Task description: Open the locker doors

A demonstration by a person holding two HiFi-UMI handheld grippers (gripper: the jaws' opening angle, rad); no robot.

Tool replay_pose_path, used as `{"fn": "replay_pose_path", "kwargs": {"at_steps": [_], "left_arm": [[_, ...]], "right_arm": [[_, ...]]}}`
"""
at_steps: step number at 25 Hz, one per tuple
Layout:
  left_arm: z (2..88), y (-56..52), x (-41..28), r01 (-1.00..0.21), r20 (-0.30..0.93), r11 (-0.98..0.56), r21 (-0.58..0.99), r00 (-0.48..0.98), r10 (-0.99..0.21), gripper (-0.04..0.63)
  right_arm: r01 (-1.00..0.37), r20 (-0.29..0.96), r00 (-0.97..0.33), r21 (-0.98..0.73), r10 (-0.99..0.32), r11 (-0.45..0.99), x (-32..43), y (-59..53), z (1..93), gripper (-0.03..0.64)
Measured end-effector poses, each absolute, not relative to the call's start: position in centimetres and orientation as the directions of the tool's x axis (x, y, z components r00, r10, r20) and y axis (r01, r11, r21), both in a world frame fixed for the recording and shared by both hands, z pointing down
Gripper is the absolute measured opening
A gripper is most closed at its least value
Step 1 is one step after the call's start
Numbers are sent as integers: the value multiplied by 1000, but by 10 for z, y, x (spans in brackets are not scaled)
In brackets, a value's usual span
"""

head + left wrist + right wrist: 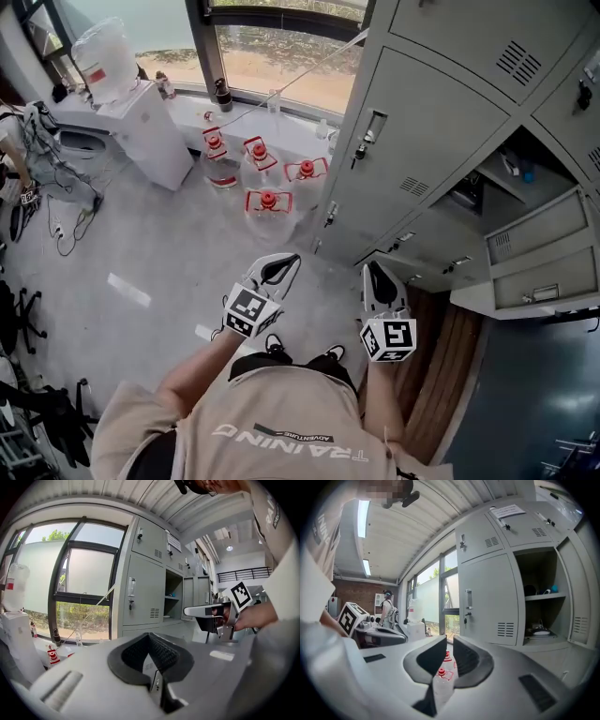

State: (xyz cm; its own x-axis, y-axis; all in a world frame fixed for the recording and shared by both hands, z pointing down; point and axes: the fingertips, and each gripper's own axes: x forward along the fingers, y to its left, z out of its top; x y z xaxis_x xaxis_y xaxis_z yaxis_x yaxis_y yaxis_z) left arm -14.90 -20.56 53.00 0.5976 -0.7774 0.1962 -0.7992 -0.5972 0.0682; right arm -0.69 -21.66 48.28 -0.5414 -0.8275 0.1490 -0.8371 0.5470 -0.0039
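Observation:
A bank of grey metal lockers [441, 141] stands to my right in the head view. One tall door [412, 131] is closed, with a lock handle [370, 131] on its left edge. Beside it a compartment [497, 173] stands open with small items on its shelf. My left gripper [279, 269] is held in the air, well short of the lockers, its jaws shut and empty. My right gripper [378, 281] hangs beside it, jaws a narrow gap apart with nothing between them. In the right gripper view the closed door [487, 602] and its handle [468, 599] lie ahead, the open compartment [539, 597] to their right.
Several clear water jugs with red caps [267, 202] stand on the floor by the window, just left of the lockers. A white water dispenser [141, 122] stands further left, with cables [56, 187] on the floor. An open locker door [544, 253] juts out low at the right.

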Motion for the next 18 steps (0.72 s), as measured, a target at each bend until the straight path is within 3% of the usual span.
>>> {"fn": "replay_pose_path", "kwargs": {"at_steps": [6, 18], "left_arm": [[523, -231, -174, -819, 169, -567, 90, 573, -802, 6], [551, -305, -170, -811, 232, -579, 82, 580, -780, 6]], "right_arm": [[-837, 169, -535, 29, -828, 546, -28, -234, 490, 38], [-783, 183, -608, 19, -772, 621, -51, -324, 545, 9]]}}
